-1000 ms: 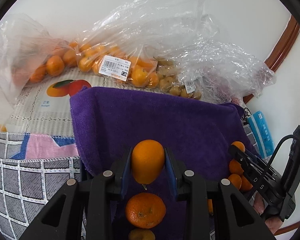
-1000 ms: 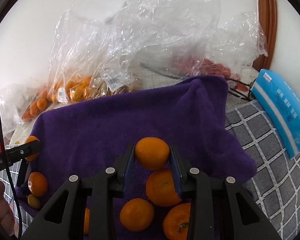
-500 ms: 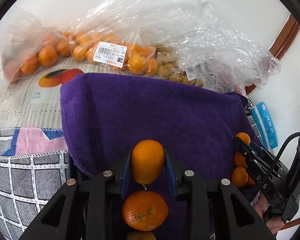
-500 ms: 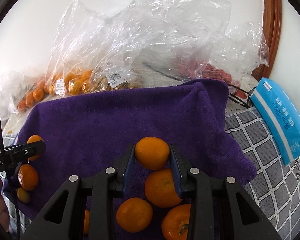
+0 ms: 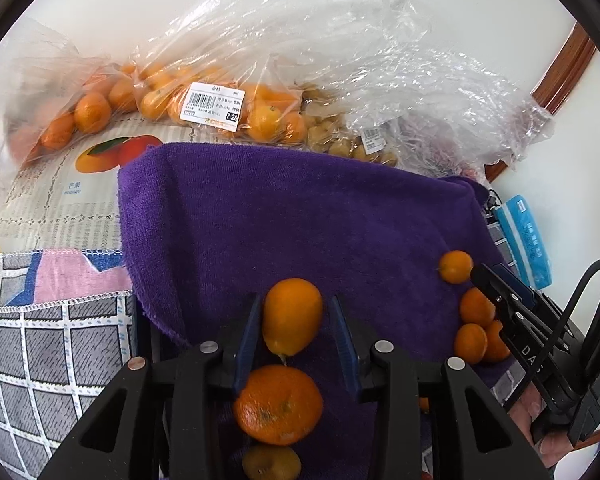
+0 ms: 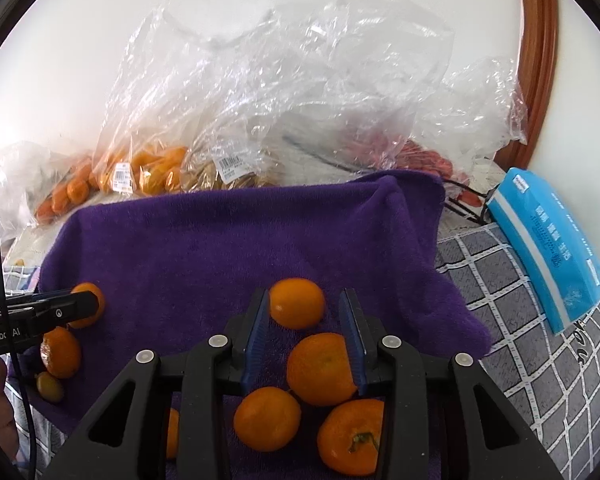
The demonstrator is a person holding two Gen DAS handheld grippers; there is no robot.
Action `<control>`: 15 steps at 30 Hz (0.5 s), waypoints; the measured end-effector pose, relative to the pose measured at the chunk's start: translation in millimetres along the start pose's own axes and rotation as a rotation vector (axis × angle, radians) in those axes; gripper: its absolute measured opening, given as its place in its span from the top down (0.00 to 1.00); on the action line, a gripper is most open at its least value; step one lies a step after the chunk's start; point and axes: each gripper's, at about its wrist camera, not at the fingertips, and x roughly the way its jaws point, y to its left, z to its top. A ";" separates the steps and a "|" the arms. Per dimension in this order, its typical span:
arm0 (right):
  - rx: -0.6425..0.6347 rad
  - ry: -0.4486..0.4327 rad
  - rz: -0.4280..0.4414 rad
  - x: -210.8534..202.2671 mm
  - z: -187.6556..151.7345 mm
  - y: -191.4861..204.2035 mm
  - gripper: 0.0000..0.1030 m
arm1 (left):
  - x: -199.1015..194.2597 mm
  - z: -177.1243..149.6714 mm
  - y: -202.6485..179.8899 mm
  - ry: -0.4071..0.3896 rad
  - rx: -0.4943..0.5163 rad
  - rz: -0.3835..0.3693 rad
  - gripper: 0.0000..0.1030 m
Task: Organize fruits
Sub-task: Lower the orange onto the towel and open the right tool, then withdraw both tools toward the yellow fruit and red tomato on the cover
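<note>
A purple towel [image 5: 300, 216] covers the middle of the table and also shows in the right wrist view [image 6: 228, 248]. My left gripper [image 5: 296, 320] stands open around an oval orange fruit [image 5: 292, 316], with gaps at both pads. A round orange [image 5: 278, 402] lies below it. My right gripper [image 6: 304, 308] stands open around a small orange [image 6: 297, 303] that rests on the towel. Several more oranges [image 6: 320, 368] lie under it. The right gripper shows in the left wrist view [image 5: 512, 312] beside a small orange [image 5: 455, 267].
Clear plastic bags of oranges [image 5: 204, 100] and small yellow fruits [image 5: 340, 140] lie behind the towel. A blue tissue pack [image 6: 548, 248] lies at the right on a grey checked cloth [image 6: 520, 352]. A white wall stands behind.
Both grippers have opened: the pads have parted from the fruits they held. Both fruits now rest on the towel. Both cameras have moved a little lower and forward.
</note>
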 end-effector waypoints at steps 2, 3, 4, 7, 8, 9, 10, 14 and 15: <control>0.012 -0.007 0.003 -7.6 0.7 -1.5 0.61 | -6.0 -1.9 -0.5 -0.005 -0.001 -0.005 0.66; 0.015 -0.011 0.005 -11.1 0.6 -1.9 0.60 | -10.0 -3.7 -1.3 -0.010 -0.002 -0.008 0.66; 0.017 -0.016 0.003 -14.8 0.4 -2.1 0.58 | -13.5 -5.4 -1.9 -0.015 -0.002 -0.009 0.66; 0.021 -0.031 -0.018 -28.9 -1.3 -2.1 0.58 | -27.3 -12.9 -4.0 -0.042 0.004 -0.005 0.66; 0.024 -0.038 -0.021 -35.4 -2.4 -2.0 0.58 | -31.8 -15.3 -4.5 -0.050 0.006 -0.004 0.66; 0.026 -0.044 -0.022 -41.7 -3.6 -1.9 0.58 | -38.1 -19.2 -5.3 -0.061 0.010 -0.004 0.66; 0.027 -0.048 -0.019 -46.3 -4.6 -1.7 0.58 | -42.7 -22.3 -5.8 -0.069 0.012 -0.002 0.66; 0.026 -0.084 -0.022 -73.8 -11.6 0.4 0.58 | -71.4 -38.6 -12.8 -0.117 0.036 0.013 0.66; 0.021 -0.092 -0.023 -81.0 -13.5 1.3 0.58 | -80.3 -43.6 -16.8 -0.134 0.047 0.024 0.66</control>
